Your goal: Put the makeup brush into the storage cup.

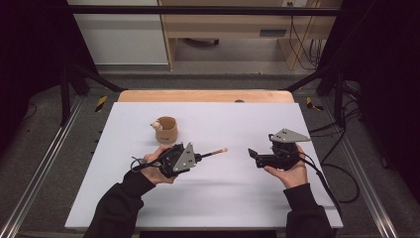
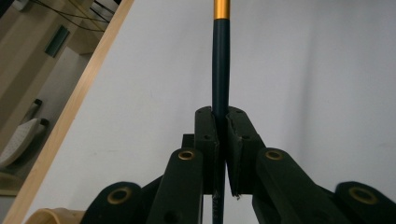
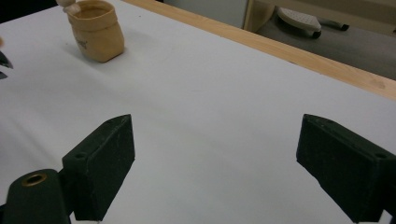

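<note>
My left gripper (image 1: 200, 157) is shut on a slim brush (image 1: 216, 151) with a dark handle, a gold band and a pale tip that points right. In the left gripper view the dark handle (image 2: 221, 56) rises straight up out of the closed pads of that gripper (image 2: 223, 119). A tan pouch-like cup (image 1: 166, 130) stands behind my left hand with a small pale knob (image 1: 157, 125) sticking out of it. My right gripper (image 1: 253, 156) is low over the white mat at the right, pointing left, jaws wide open and empty (image 3: 217, 140). The tan cup (image 3: 96, 30) stands at the far left.
A white mat (image 1: 208, 198) covers the table, with a wooden strip (image 1: 205, 95) bare along the far edge. Black frame posts flank the table. Cables trail off the right side. Light wooden furniture stands on the floor beyond.
</note>
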`<state>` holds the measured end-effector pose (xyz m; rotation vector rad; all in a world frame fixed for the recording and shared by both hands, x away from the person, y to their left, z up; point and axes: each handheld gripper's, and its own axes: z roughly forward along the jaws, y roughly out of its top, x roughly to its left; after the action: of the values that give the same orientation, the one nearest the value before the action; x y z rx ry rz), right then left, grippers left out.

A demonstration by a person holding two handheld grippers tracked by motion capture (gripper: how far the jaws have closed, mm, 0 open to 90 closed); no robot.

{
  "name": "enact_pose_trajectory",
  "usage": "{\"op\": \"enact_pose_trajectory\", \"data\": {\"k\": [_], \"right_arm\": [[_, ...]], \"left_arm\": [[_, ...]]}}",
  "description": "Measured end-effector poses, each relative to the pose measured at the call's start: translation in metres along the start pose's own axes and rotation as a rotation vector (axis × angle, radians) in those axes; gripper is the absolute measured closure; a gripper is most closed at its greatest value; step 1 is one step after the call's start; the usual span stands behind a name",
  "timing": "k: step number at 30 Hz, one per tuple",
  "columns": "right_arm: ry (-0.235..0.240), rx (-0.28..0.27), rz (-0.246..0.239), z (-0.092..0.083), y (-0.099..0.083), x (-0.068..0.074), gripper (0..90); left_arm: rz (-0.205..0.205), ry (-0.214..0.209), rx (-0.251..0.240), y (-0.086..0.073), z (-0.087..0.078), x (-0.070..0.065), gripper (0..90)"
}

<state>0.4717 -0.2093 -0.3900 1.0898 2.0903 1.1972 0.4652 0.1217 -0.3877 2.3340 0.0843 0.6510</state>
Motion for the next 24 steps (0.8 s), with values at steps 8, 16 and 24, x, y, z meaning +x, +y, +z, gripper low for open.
{"op": "enact_pose_trajectory", "data": {"k": [8,16,24], "right_arm": [[-0.015,-0.015,0.018,-0.001,-0.011,-0.003,10.7],[-0.042,-0.039,0.038,-0.006,-0.014,-0.008,10.4],[-0.052,-0.02,0.046,-0.006,-0.024,-0.012,9.8]], "left_arm": [[-0.093,0.037,-0.029,-0.008,-0.005,-0.001,83.1],[-0.21,0.114,-0.073,-0.013,-0.01,0.001,83.1],[-0.345,0.201,-0.12,-0.022,-0.015,0.005,83.1]]}}
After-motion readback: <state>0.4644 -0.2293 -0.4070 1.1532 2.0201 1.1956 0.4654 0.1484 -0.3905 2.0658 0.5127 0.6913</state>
